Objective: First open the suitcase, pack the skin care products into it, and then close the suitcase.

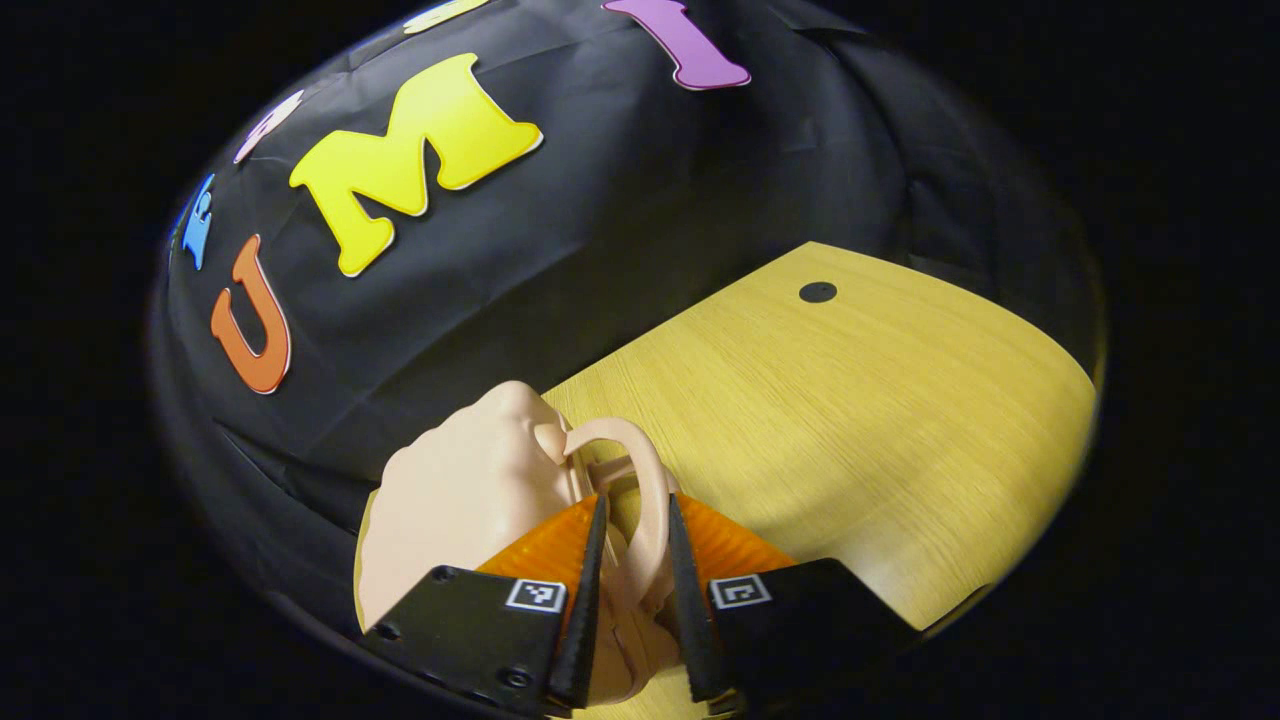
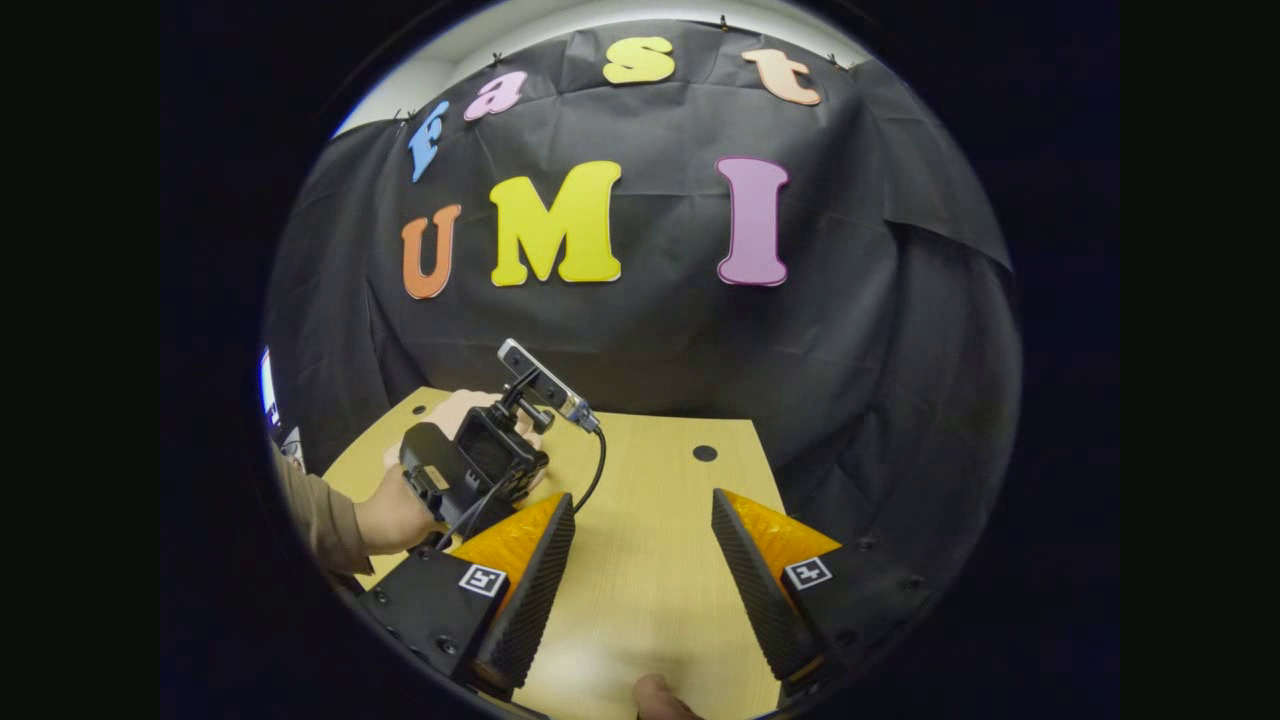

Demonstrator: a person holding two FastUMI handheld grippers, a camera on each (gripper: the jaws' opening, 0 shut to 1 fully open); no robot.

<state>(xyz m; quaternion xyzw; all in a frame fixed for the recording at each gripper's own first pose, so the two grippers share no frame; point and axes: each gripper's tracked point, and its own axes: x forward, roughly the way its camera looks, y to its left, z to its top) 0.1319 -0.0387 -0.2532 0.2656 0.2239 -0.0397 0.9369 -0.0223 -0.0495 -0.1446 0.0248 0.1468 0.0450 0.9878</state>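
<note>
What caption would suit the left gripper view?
Left gripper shut on the pale pink suitcase's handle at the wooden table's edge.

Pale pink and light wood

My left tongs (image 1: 634,590) grip a pale peach-pink suitcase (image 1: 470,500); the surface (image 1: 850,420) shows yellowish wood grain with one black dot (image 1: 817,292).

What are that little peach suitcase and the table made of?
The suitcase looks like smooth moulded plastic with a soft sheen, its handle included. The table looks like light wood or wood-look laminate, judging by its fine straight grain.
</note>
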